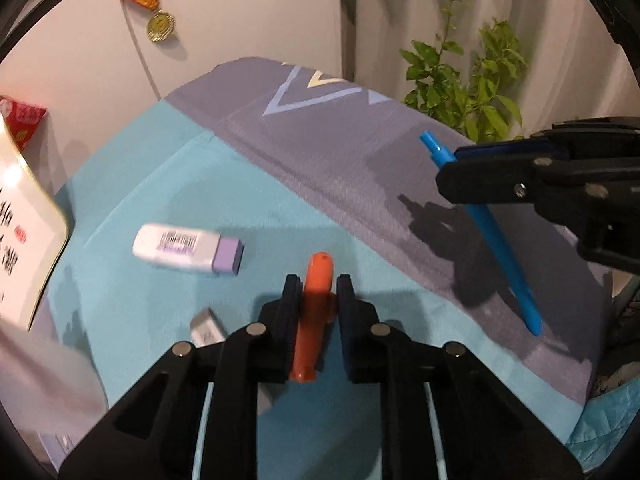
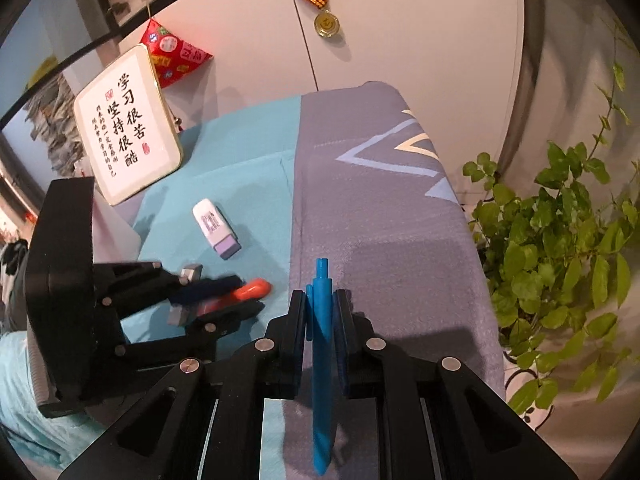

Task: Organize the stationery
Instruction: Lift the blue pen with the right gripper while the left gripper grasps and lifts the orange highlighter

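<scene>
My left gripper (image 1: 318, 286) is shut on an orange pen (image 1: 314, 312), held a little above the teal part of the cloth; the right wrist view shows the same gripper (image 2: 256, 294) and orange pen (image 2: 252, 290) at the left. My right gripper (image 2: 320, 300) is shut on a blue pen (image 2: 322, 368) over the grey part of the cloth; from the left wrist view it (image 1: 444, 180) grips the blue pen (image 1: 504, 248) at the right. A white eraser with a purple end (image 1: 188, 250) (image 2: 216, 228) lies on the teal cloth. A small grey clip (image 1: 206, 328) lies beside the left fingers.
A framed calligraphy board (image 2: 128, 124) leans at the back left. A green plant (image 2: 560, 240) stands past the table's right edge. A medal (image 2: 326, 24) hangs on the white wall behind. The teal and grey cloth (image 2: 380, 220) covers the table.
</scene>
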